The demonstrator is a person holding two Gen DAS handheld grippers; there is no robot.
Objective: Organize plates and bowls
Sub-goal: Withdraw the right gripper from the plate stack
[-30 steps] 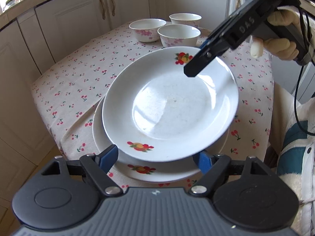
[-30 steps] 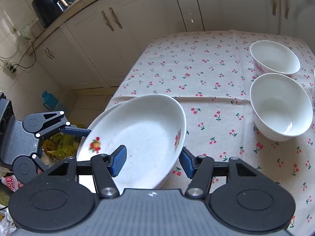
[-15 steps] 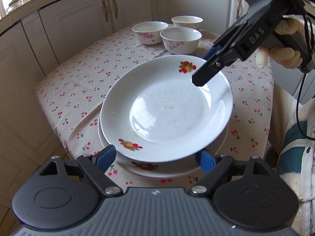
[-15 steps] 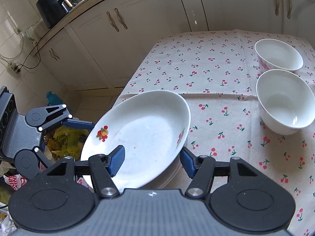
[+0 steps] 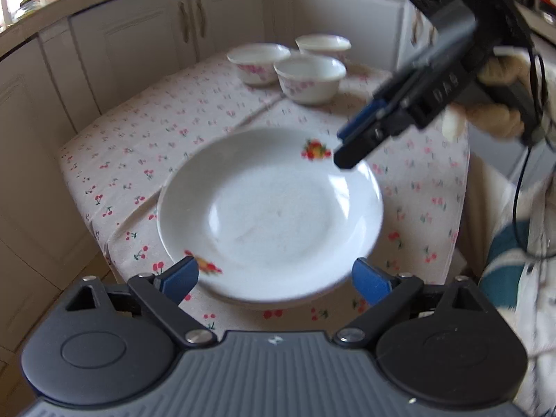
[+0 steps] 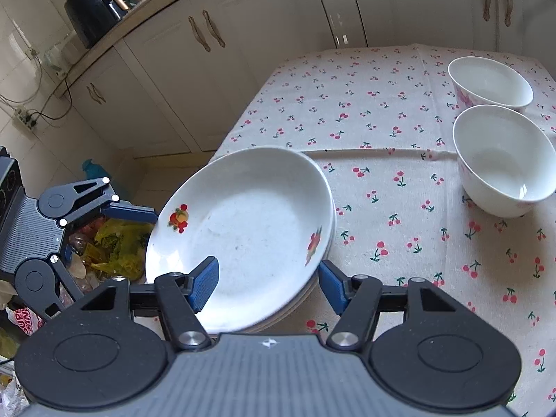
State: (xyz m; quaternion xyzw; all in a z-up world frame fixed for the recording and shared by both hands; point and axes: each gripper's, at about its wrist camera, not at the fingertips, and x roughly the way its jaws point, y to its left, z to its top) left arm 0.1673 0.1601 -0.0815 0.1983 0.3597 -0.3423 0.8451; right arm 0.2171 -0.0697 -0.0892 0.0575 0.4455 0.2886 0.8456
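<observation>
Setting: kitchen with cream cabinets; a table under a cherry-print cloth (image 6: 382, 180) carries everything.
Plate position: the top plate (image 6: 243, 232) sits on the plate stack (image 6: 312, 288) at the table's near corner, part of its rim past the edge over the floor.
Bowls: three bowls (image 5: 309, 76) stand well apart from the stack at the far side, not yet nested.
Left gripper (image 5: 274, 278): jaws opening, pads either side of the near rim and clear of it.
Right gripper (image 6: 267, 285): jaws opening too, one pad over the plate's well, one outside the rim, neither pressing as far as I can see.
Step, as I judge it: releasing the plate. I'd back both grippers out level (no lift), so no pad catches the rim.
Orientation: plate is round, so no long axis; it lies flat, well facing up.
</observation>
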